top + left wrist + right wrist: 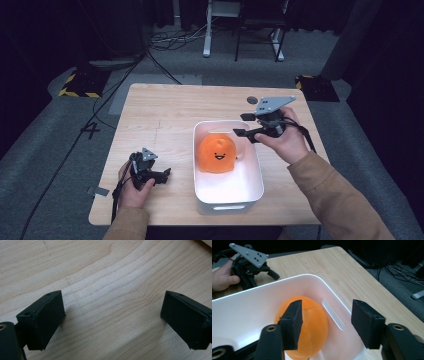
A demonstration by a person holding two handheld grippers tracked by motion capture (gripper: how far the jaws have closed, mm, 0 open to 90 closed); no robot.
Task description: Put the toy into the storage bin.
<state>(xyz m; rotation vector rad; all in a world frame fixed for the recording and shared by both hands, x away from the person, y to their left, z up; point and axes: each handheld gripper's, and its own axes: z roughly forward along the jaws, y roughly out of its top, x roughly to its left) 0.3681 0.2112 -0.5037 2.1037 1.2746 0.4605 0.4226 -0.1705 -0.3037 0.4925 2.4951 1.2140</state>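
Orange plush (218,154) is seen lying in the far half of the white bin (252,187), which is set near the bench (150,107) front edge, with bare room left in the bin's near half. Right tool (242,125) is held spread and empty over the bin's far right rim (plush partly covered by one jaw in the right gripper view). Left tool (167,172) is held spread over bare wood left of the bin, nothing gripped.

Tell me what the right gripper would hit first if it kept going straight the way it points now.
Probably the orange plush toy in the white bin: the right gripper, open, points down into the bin, with the toy just beyond its fingers. Depth is uncertain; it might graze the bin's inner wall instead.
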